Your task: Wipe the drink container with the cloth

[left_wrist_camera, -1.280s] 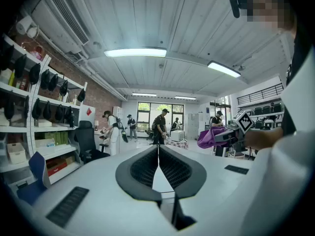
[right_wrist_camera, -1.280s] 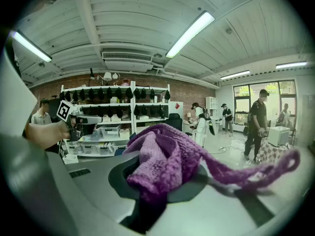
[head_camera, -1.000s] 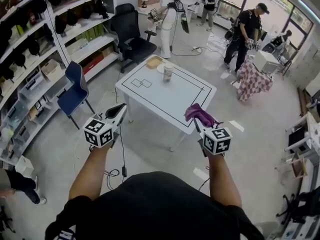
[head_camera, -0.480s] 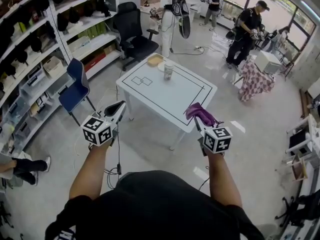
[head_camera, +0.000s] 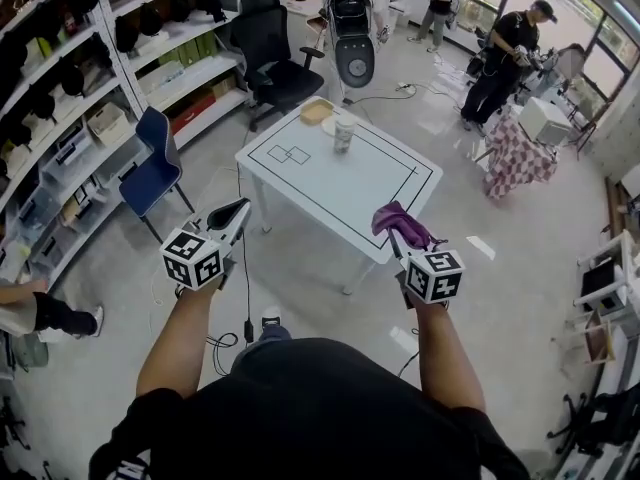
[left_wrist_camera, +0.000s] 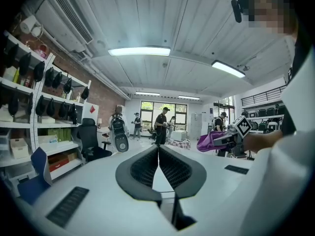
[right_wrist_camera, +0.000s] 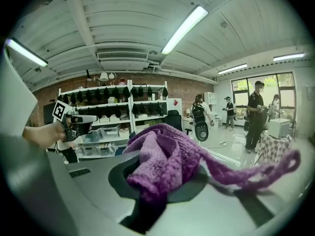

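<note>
Cloth [right_wrist_camera: 162,163] sits clamped in right tongs [head_camera: 397,238], drink container [head_camera: 344,133] well apart.

The drink container [head_camera: 344,134] is too small to show any detail.

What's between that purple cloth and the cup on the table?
Nothing: in the head view, only bare table with black lines lies between cloth and cup.

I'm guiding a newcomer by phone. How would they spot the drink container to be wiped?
Find the white table with black lines in the middle of the room. Near its far corner stands the drink container, a pale cup. It is the only upright thing there; the tan item beside it lies flat.
</note>
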A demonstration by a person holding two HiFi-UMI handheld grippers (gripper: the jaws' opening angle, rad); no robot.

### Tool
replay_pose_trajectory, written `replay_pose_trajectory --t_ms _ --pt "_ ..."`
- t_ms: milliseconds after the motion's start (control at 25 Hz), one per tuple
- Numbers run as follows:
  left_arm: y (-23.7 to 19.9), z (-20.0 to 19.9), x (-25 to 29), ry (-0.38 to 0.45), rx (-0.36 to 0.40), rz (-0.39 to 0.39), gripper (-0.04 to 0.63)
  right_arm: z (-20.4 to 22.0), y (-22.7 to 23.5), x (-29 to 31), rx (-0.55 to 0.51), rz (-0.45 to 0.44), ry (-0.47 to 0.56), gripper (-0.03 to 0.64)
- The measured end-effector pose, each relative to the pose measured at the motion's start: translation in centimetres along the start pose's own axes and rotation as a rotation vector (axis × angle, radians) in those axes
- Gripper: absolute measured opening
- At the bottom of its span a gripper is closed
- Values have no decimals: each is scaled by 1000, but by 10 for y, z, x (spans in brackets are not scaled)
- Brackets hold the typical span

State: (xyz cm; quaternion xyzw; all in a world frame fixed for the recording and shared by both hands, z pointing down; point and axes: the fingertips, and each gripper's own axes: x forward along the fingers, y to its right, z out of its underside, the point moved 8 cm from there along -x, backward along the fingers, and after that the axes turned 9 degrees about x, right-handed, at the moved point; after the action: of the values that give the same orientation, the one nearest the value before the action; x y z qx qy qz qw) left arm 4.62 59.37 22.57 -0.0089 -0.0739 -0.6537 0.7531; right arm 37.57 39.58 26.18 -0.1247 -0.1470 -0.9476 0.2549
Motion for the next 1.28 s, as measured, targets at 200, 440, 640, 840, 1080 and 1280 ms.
replay_pose_trajectory --t_ms 200,440,640,840,1080,1280 --pt "-36 8 19 -4 -11 18 25 -10 2 36 -2 14 -12 78" --pt "-93 24 53 -18 -24 48 25 -22 8 97 11 36 -22 78" --pt "-151 37 92 -35 -38 74 25 -35 14 161 26 53 -32 78" --pt "-203 49 124 -55 -50 110 25 -47 15 215 43 77 -34 78" --pt "-263 51 146 -60 -55 151 25 -69 6 266 56 117 -25 78" --pt "-311 52 158 -52 -62 175 25 -83 -7 298 57 150 -17 78"
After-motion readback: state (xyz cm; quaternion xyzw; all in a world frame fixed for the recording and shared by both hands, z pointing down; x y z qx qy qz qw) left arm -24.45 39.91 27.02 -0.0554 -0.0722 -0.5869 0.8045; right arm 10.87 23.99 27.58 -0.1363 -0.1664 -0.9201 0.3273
